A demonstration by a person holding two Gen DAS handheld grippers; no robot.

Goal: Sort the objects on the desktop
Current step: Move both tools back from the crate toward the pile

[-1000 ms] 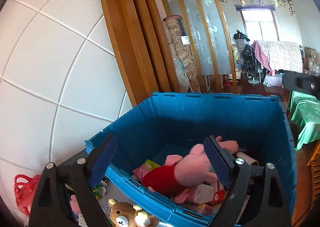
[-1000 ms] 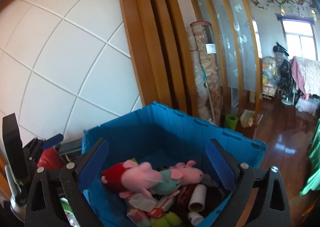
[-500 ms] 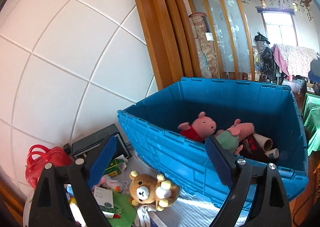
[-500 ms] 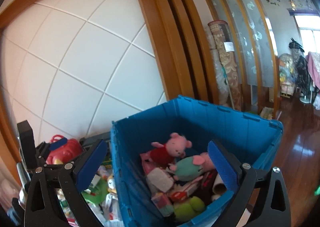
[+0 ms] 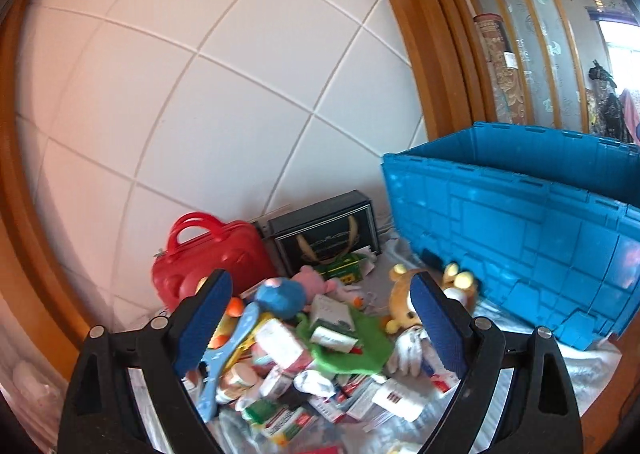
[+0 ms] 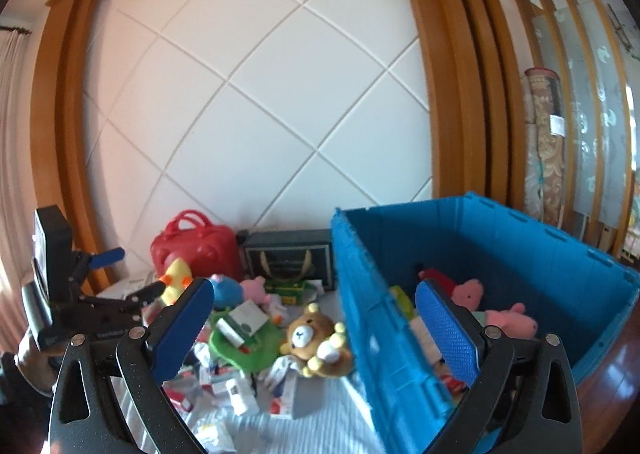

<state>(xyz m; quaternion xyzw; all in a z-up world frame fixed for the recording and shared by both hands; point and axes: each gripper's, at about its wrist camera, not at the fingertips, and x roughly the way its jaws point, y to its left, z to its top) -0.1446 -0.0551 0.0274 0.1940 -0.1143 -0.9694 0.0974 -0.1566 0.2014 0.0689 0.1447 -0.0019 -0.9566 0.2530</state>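
Brown bear plush lies tilted beside blue bin

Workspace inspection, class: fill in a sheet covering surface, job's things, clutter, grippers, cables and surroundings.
Surface: pale striped cloth, mostly covered.
Job's things: blue crate at right holds pink plush pigs; brown bear plush lies outside, beside its wall.
Clutter: green cloth, small boxes and packets, red case, black box.
Grippers: left gripper and right gripper both open, empty.
Cables: nothing seen.
Surroundings: white panelled wall, wooden frame.
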